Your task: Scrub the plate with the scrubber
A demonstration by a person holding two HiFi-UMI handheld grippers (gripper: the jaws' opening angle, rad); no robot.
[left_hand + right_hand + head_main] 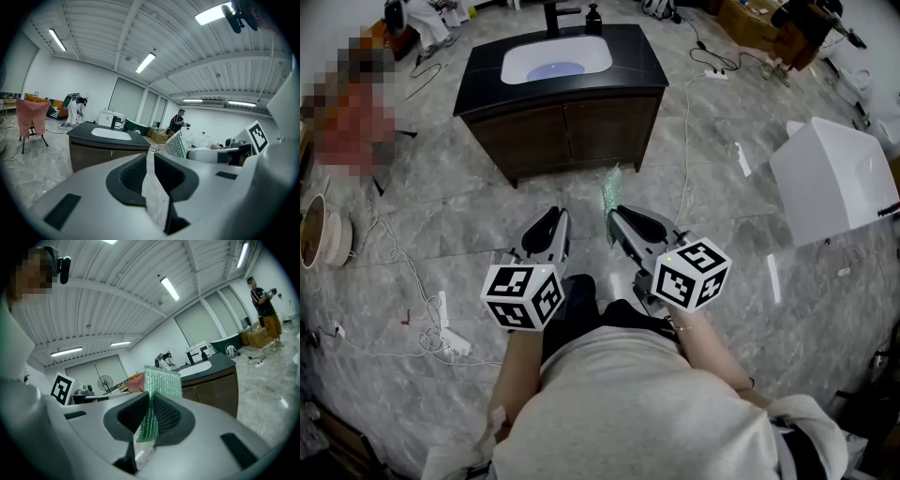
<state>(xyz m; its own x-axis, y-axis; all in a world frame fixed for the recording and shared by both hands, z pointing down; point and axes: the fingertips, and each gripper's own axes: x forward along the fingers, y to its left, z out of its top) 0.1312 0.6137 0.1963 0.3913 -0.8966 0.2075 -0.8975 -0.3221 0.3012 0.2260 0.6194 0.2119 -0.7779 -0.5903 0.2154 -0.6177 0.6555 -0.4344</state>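
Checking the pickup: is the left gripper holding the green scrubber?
No, the scrubber sits clamped in the right gripper; the left gripper holds nothing.

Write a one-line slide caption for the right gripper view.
Right claw pinching a green mesh scrubber upright, with the black-topped sink cabinet beyond it.

The room is bright. Long lamps (146,62) on the ceiling above the sink (111,133) give white, even light. One lamp high to the right of the sink glares. The floor (741,281) around the sink shines a little, and shadows there are soft. Both gripper views are round with black corners, and lines far from the sink bend. The head view bends at its edges too. Things are mostly sharp.
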